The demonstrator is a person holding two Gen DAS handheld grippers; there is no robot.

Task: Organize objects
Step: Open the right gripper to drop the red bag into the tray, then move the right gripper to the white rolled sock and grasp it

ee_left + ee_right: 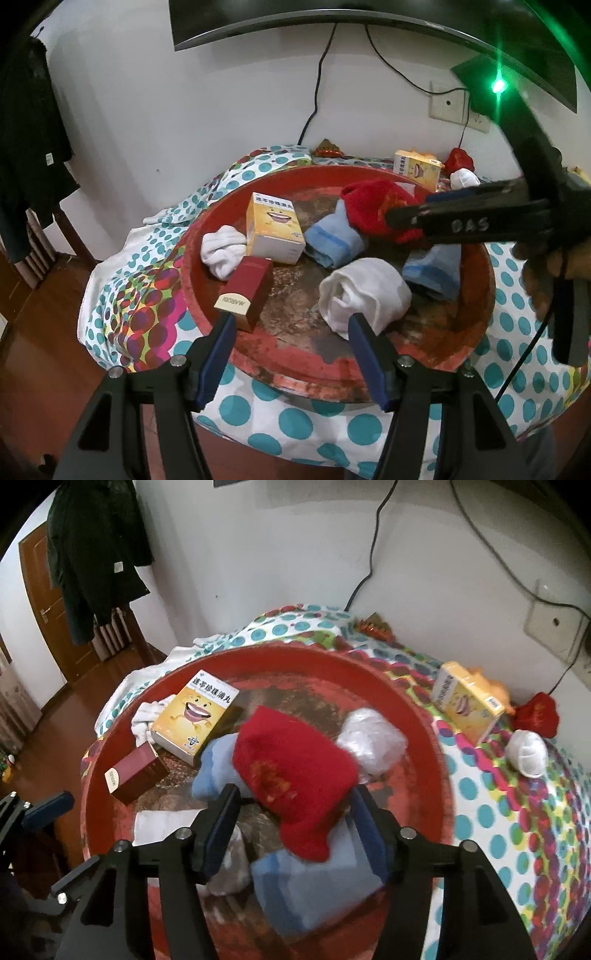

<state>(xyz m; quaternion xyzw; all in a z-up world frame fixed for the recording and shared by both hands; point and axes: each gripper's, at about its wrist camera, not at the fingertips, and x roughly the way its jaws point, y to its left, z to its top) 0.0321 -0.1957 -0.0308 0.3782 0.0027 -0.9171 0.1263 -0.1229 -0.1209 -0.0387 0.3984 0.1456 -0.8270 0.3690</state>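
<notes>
The round red tray lies on a polka-dot cloth. In its middle the red sock lies between the right gripper's parted jaws, pads not pressing it. Toward the tray's far-left rim stands 1 yellow box; another sits outside the tray's right rim. The left gripper hangs wide open and empty over the tray's near rim.

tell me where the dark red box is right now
The dark red box stands inside the red tray on its left side, just in front of the yellow smiley-face box and a white sock.
</notes>
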